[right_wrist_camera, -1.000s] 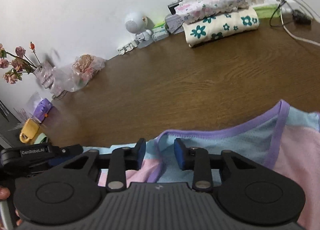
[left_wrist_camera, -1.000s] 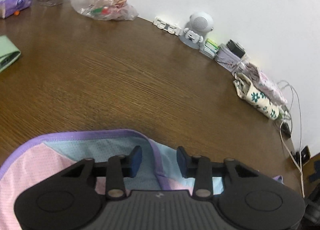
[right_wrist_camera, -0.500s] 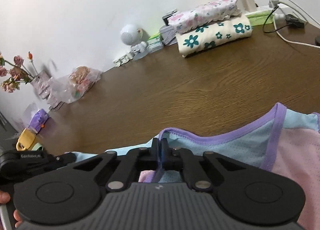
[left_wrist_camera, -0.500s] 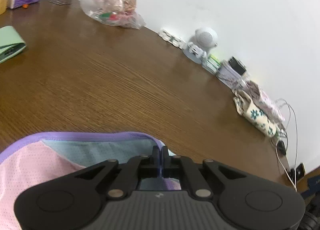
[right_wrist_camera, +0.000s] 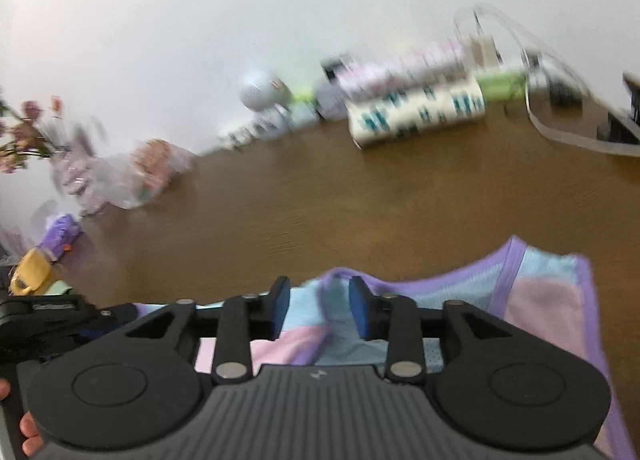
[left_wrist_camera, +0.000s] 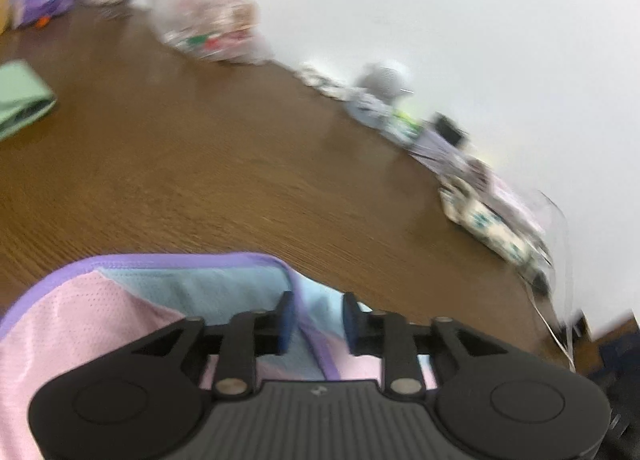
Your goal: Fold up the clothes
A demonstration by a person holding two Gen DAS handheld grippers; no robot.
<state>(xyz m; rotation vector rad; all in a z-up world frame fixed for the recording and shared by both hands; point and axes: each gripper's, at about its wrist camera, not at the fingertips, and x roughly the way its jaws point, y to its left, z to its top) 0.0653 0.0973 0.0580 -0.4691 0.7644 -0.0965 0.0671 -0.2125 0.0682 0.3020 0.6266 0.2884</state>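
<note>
A pink and light-blue mesh garment with purple trim (left_wrist_camera: 100, 324) lies on the brown wooden table (left_wrist_camera: 208, 163). My left gripper (left_wrist_camera: 316, 316) is open, its blue pads either side of a purple-trimmed edge of the cloth. In the right wrist view the same garment (right_wrist_camera: 536, 300) lies under my right gripper (right_wrist_camera: 318, 308), which is open over a raised purple-edged fold. The left gripper's body (right_wrist_camera: 52, 312) shows at that view's left edge. Both views are motion-blurred.
Along the wall stand folded floral clothes (right_wrist_camera: 416, 115), a white round gadget (left_wrist_camera: 384, 79), small boxes, a clear plastic bag (left_wrist_camera: 208, 27) and white cables (right_wrist_camera: 560, 99). A green folded item (left_wrist_camera: 20, 99), a purple object (right_wrist_camera: 62, 230), a yellow object and flowers (right_wrist_camera: 24, 131) are at the left.
Both grippers were open a second ago, shut on the garment's purple edge half a second ago, and are open again now. Both cameras are moving, blurring the scene.
</note>
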